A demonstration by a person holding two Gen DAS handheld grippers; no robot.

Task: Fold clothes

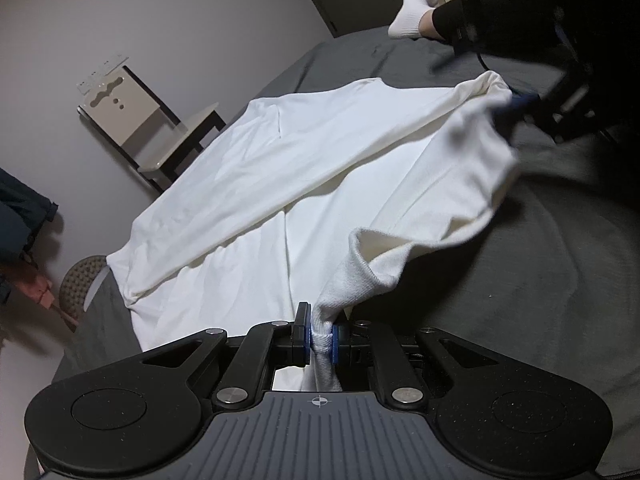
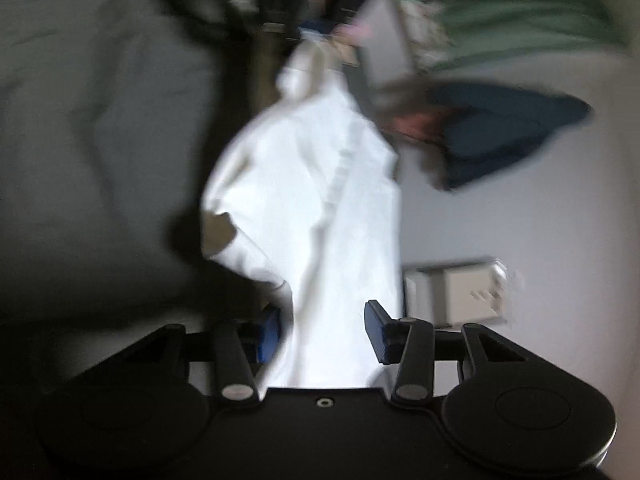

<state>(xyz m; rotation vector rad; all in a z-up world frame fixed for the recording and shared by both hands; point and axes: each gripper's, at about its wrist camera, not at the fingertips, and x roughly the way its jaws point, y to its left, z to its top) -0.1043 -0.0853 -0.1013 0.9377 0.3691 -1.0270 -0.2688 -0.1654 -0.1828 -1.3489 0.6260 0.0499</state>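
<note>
Shirt: a white long-sleeved shirt (image 1: 304, 168) lies spread across a dark grey bed (image 1: 540, 280), one sleeve folded in a diagonal across the body, the near side lifted off the cover.
Shirt in right view: the same white cloth (image 2: 320, 208) hangs blurred between the right gripper's fingers.
Left gripper: the left gripper (image 1: 320, 345) has its blue-padded fingers (image 1: 306, 340) pinched tight on a bunched edge of the shirt, the cloth rising from the grip toward the raised fold.
Right gripper: the right gripper (image 2: 324, 332) shows its fingers (image 2: 376, 330) set wide apart with cloth running between them; the picture is badly smeared, so whether the pads press the cloth cannot be told. In the left view it appears as a dark blurred shape (image 1: 516, 108) at the shirt's far raised corner.
Person: a foot in a white sock (image 1: 414, 6) rests on the far end of the bed.
Surroundings: a pale chair (image 1: 148, 128) with dark legs stands by the wall beyond the bed; a round ridged grey object (image 1: 82, 280) sits on the floor at the bed's edge.
</note>
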